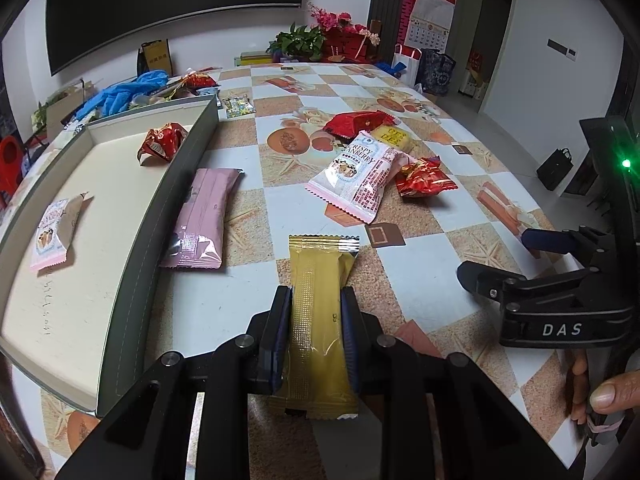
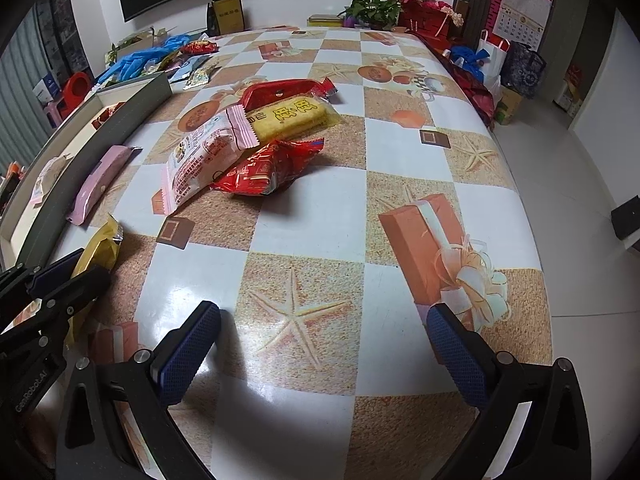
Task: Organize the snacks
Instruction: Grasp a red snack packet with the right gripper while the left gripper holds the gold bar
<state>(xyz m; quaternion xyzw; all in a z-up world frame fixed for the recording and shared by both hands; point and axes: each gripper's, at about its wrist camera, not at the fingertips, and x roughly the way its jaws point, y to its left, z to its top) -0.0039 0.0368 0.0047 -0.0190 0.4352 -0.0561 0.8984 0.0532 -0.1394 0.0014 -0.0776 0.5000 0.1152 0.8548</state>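
1. At the bottom centre of the left wrist view, the left hand-held gripper [image 1: 316,340] is clamped on a long gold foil snack packet [image 1: 320,320] lying on the tabletop [image 1: 420,280].
2. Lift it level — clear the shallow cream-lined box [image 1: 100,208] wall at left.
3. The right hand-held gripper [image 2: 324,356] stands apart, empty — best kept clear.

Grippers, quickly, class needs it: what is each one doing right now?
Left gripper: shut on the gold snack packet.
Right gripper: open, holding nothing, above the table.
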